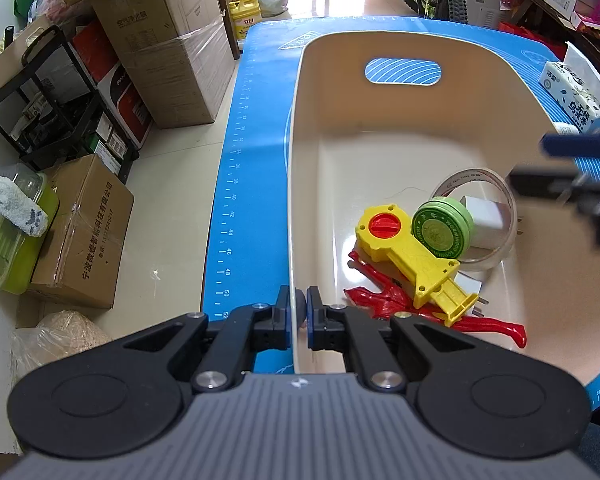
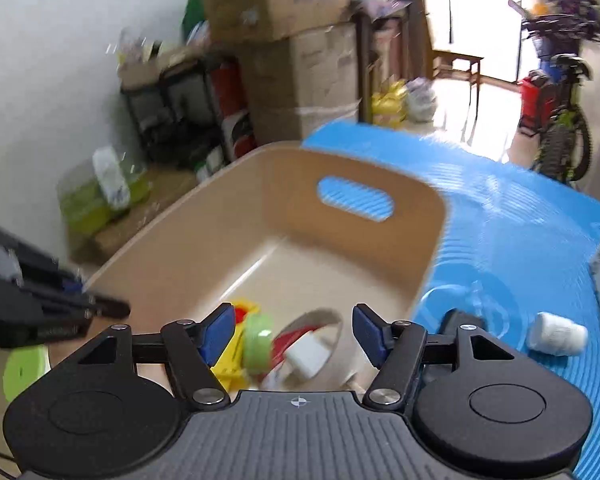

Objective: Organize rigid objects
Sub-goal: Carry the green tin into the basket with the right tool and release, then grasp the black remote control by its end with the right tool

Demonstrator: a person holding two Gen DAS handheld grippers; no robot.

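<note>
Five items sit bunched in one end of the beige bin (image 1: 380, 128): yellow toy (image 1: 410, 256), green tin (image 1: 440, 232), white charger (image 1: 486, 224), clear tape roll (image 1: 496, 196), red figure (image 1: 384, 300). Left gripper (image 1: 299, 312) is clamped on the bin's near rim. Right gripper (image 2: 294, 330) hangs over the bin, jaws spread and empty; a white roll (image 2: 558, 334) lies outside the bin on the blue mat (image 2: 520, 240).
</note>
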